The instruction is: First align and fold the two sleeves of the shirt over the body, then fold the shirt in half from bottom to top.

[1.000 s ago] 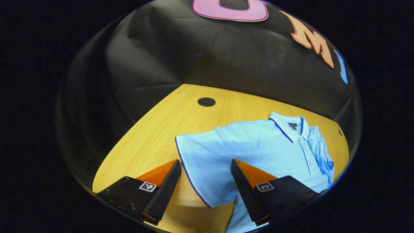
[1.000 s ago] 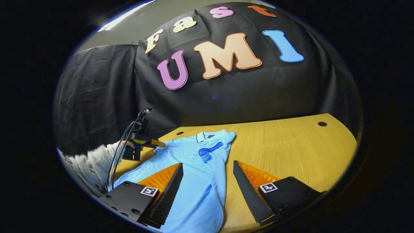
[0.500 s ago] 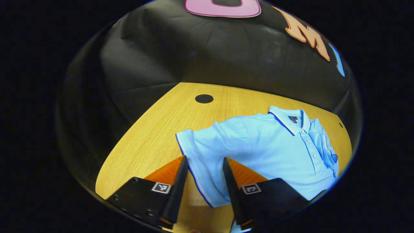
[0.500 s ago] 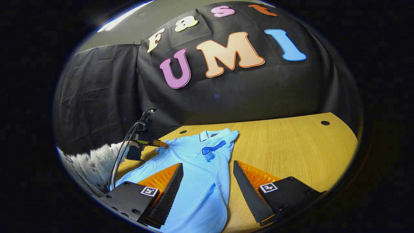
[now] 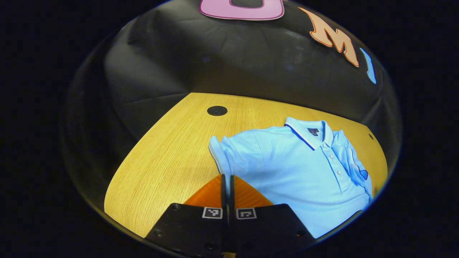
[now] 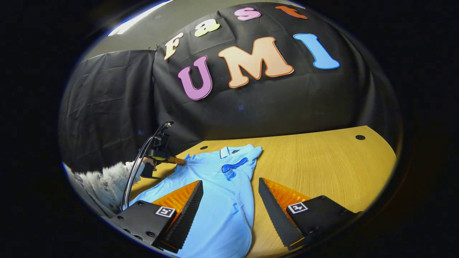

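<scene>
A light-blue polo shirt (image 5: 297, 172) lies face up on the wooden table (image 5: 168, 154), collar (image 5: 304, 130) toward the far edge. My left gripper (image 5: 226, 176) is shut on the near sleeve (image 5: 219, 152), which bunches up at the fingertips. The other sleeve (image 5: 353, 161) lies folded over the chest, its dark trim showing. In the right gripper view the shirt (image 6: 222, 208) runs under my right gripper (image 6: 230, 184), which hovers open above the lower body, touching nothing. Farther off in that view the left gripper (image 6: 181, 162) pinches the sleeve at the shirt's left side.
A black cable hole (image 5: 217, 110) sits in the table near the far left corner, and another hole (image 6: 359, 137) at the far right. A fluffy white sleeve (image 6: 104, 179) and cable come in from the left. Bare wood (image 6: 322, 161) stretches right of the shirt.
My left gripper went from wide open around the sleeve's hem to shut on it, and the sleeve has crumpled inward. The right gripper has barely moved.
</scene>
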A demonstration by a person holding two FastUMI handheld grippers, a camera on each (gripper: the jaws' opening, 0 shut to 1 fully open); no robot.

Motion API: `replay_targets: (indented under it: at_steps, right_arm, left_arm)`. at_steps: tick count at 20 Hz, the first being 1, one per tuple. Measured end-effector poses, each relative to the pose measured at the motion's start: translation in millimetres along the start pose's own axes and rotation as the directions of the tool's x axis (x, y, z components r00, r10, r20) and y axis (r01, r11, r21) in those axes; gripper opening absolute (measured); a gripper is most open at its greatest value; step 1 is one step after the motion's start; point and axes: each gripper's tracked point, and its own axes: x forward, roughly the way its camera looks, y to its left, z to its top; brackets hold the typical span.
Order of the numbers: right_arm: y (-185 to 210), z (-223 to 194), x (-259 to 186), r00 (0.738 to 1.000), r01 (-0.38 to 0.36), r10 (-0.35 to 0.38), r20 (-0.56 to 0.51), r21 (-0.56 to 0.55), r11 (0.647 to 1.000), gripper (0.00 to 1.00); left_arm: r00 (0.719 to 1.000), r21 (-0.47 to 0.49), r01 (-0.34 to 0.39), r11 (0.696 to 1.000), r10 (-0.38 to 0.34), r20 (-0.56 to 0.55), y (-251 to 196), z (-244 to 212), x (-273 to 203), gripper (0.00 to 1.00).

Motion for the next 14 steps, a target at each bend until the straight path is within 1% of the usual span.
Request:
replay_targets:
  at_steps: [3, 5, 7, 9, 12, 14]
  right_arm:
    - [-3, 2, -2, 1.000, 0.002, -0.002, 0.005, 0.005, 1.000, 0.97]
    - [-4, 3, -4, 1.000, 0.003, -0.003, 0.008, 0.010, 1.000, 0.98]
    - [-6, 5, -6, 1.000, 0.005, -0.006, 0.014, 0.014, 1.000, 0.98]
    - [-4, 9, -7, 1.000, 0.003, -0.004, 0.023, 0.016, 1.000, 0.98]
    - [0, 12, -10, 0.999, -0.009, 0.008, 0.035, 0.018, 1.000, 0.97]
    - [3, 15, -11, 0.999, -0.013, 0.012, 0.039, 0.013, 1.000, 0.97]
  left_arm:
    - [0.999, 0.026, 0.002, 1.000, -0.003, 0.050, -9, 24, -16, 0.00]
    - [0.995, 0.083, 0.002, 0.997, -0.010, 0.097, -26, 42, -25, 0.00]
    - [0.992, 0.148, 0.010, 0.989, -0.028, 0.122, -48, 52, -31, 0.00]
    - [0.990, 0.173, 0.054, 0.983, -0.075, 0.121, -80, 54, -31, 0.00]
    - [0.982, 0.180, 0.138, 0.974, -0.158, 0.103, -127, 48, -28, 0.00]
    - [0.979, 0.202, 0.162, 0.966, -0.184, 0.092, -146, 41, -24, 0.00]
